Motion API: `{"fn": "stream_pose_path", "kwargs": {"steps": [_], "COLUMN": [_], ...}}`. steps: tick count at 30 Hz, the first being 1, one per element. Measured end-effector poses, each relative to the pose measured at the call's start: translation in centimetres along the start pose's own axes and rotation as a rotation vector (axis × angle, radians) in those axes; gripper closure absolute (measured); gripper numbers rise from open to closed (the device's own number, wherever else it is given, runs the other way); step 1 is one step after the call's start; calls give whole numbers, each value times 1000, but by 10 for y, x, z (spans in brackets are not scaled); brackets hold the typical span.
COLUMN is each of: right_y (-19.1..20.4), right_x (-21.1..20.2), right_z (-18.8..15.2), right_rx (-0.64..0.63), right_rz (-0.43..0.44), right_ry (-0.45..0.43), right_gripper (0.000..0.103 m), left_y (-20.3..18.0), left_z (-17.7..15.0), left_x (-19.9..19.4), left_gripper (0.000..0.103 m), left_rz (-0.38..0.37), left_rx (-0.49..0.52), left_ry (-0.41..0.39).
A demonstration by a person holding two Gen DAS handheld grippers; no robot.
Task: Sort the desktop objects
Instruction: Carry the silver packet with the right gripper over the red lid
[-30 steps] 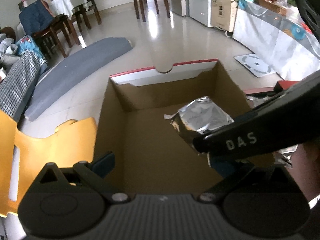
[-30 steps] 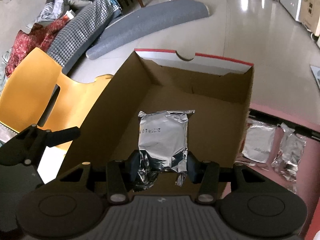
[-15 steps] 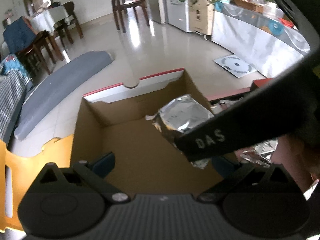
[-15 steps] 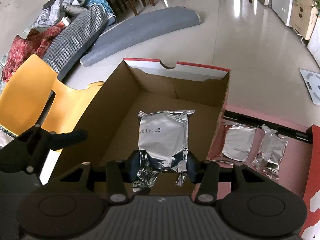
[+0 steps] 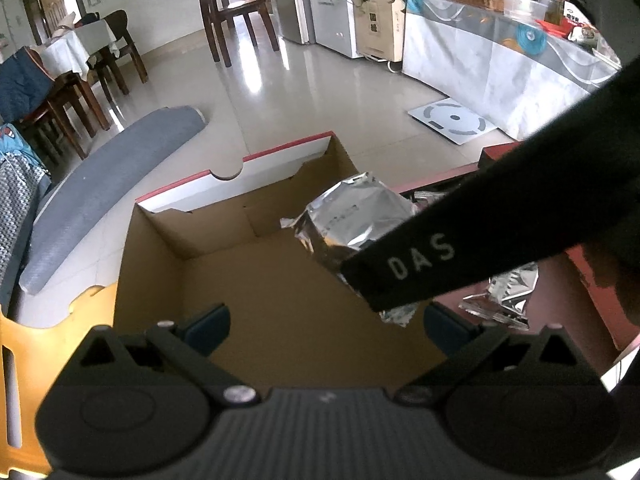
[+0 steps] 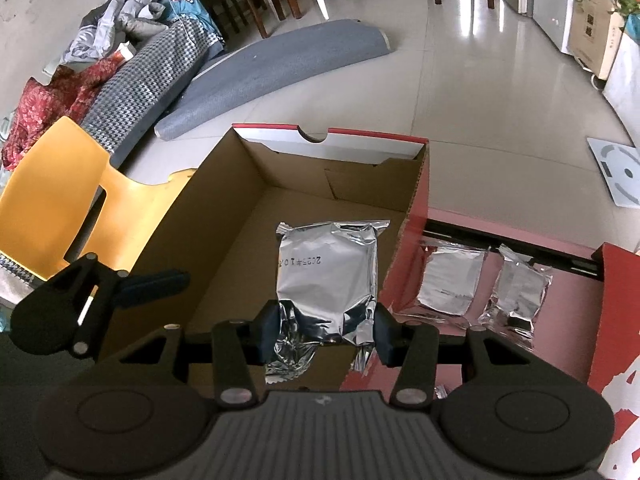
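Observation:
My right gripper (image 6: 326,334) is shut on a silver foil packet (image 6: 328,268) and holds it above the near right part of an open cardboard box (image 6: 224,216). The box has a red and white far wall. In the left wrist view the same packet (image 5: 356,216) hangs over the box (image 5: 256,288), pinched by the right gripper's black finger (image 5: 460,256). My left gripper (image 5: 324,326) is open and empty over the box's near edge. Two more foil packets (image 6: 450,280) (image 6: 518,292) lie on the red surface right of the box.
A yellow chair (image 6: 52,204) stands left of the box. A grey mat (image 6: 280,68) and a pile of clothes (image 6: 100,64) lie on the tiled floor beyond. A white scale (image 5: 454,118) and a draped table (image 5: 500,52) are at the far right.
Both grippers have pulled back and to the right. The packet stays gripped by the right gripper and now sits nearer the box's right wall. More of the red surface shows.

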State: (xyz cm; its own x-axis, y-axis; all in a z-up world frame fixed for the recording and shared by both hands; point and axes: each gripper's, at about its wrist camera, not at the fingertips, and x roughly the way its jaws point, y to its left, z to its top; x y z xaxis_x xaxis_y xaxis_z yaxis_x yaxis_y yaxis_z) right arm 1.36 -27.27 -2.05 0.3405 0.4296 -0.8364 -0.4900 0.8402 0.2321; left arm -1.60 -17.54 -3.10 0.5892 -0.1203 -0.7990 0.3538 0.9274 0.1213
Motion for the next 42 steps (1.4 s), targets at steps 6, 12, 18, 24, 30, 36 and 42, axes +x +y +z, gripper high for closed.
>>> {"fn": "stream_pose_path", "kwargs": {"steps": [6,12,18,24,30,36,42], "right_y": [-4,-9,-18,-34,-47,-58,-74], "right_x": [-9,-18,-25,-34,-39,-42,-38], "right_z": [-4,-11,-17,-22,-29,-37,-49], "right_rx": [1,5,18,53,80,106,149], "right_rz": [9,16,15,11,6,-4,-41], "right_ry": [-11,-20,-29,-44,-47,-49,-27], "right_gripper": [55,55,55,55,55,55,55], "left_y": [-6,-11,-18,-27,-32,-38,-43], "left_z": [2,2,0,-3,-2,-5,-7], "left_x": [1,-2,0,4,9,15,17], "left_gripper": [0,0,0,0,0,0,0], "left_rz": [-20,-43,-78,-91,-100,-98,-90], "left_rx": [10,19,37,62,67,74,86], "left_ry": [-9,-30,-37,-31,-24,3,18]}}
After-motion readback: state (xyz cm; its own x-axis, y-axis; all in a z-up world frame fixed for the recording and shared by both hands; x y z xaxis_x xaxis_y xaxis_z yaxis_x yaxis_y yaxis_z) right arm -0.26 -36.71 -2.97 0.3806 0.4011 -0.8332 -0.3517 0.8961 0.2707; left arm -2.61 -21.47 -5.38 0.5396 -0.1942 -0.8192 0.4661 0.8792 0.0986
